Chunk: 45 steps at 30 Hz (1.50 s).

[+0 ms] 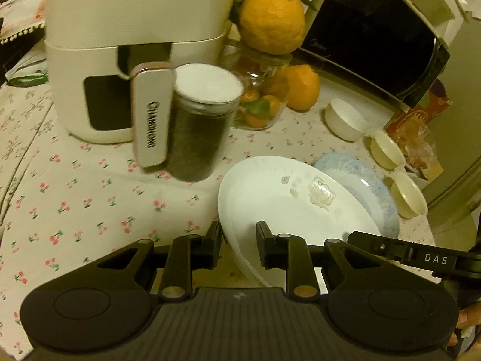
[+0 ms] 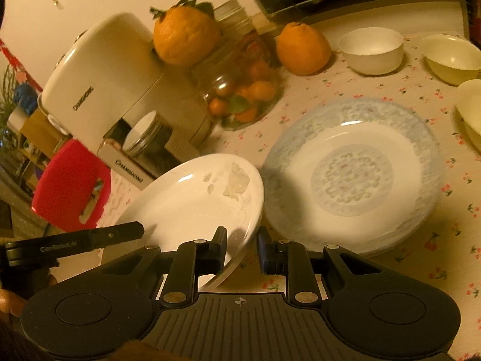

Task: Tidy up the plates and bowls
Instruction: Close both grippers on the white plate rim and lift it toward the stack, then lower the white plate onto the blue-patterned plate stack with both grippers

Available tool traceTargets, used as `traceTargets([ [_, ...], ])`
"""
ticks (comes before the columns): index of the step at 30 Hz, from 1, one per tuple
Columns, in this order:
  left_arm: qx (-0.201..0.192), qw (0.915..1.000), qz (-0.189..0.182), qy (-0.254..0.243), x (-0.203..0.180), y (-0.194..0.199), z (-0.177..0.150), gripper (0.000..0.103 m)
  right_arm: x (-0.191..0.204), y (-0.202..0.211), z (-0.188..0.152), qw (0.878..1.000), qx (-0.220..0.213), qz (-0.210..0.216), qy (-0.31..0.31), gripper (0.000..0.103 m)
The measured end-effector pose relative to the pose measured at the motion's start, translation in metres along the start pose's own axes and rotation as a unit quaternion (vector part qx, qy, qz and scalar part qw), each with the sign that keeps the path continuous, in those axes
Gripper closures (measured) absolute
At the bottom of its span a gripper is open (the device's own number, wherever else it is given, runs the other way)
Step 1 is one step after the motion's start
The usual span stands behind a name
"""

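Transfer step in hand: left gripper and right gripper each pinch opposite rims of the white plate, glossy with a faint embossed flower, held tilted above the tablecloth; next it likely needs levelling and lowering onto the blue-patterned plate just beside it, with the bowls beyond

The white plate's near rim is hidden behind the left tongs; the picture's right edge cuts off a cream bowl.
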<state>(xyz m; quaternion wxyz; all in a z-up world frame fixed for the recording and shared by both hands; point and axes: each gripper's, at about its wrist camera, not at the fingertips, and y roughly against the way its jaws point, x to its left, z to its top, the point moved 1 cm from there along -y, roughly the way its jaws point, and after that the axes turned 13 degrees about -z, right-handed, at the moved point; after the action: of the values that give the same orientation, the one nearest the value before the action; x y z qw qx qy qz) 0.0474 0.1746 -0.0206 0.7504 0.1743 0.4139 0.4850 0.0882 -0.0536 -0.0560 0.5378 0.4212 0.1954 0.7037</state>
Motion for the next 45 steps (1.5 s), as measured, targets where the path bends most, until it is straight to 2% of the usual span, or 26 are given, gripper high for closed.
traceTargets([
  [20, 0.006, 0.9996, -0.019, -0.022, -0.050, -0.048, 0.009, 0.081, -0.065, 0.023, 0.025, 0.998, -0.030, -0.029, -0.038, 0.082],
  [34, 0.017, 0.9982, -0.004, -0.057, -0.080, -0.087, 0.009, 0.081, -0.100, 0.023, 0.030, 0.996, -0.029, -0.057, -0.053, 0.082],
  [45, 0.023, 0.9966, 0.013, -0.078, -0.088, -0.103, 0.006, 0.081, -0.108, 0.020, 0.030, 0.996, -0.025, -0.069, -0.056, 0.082],
])
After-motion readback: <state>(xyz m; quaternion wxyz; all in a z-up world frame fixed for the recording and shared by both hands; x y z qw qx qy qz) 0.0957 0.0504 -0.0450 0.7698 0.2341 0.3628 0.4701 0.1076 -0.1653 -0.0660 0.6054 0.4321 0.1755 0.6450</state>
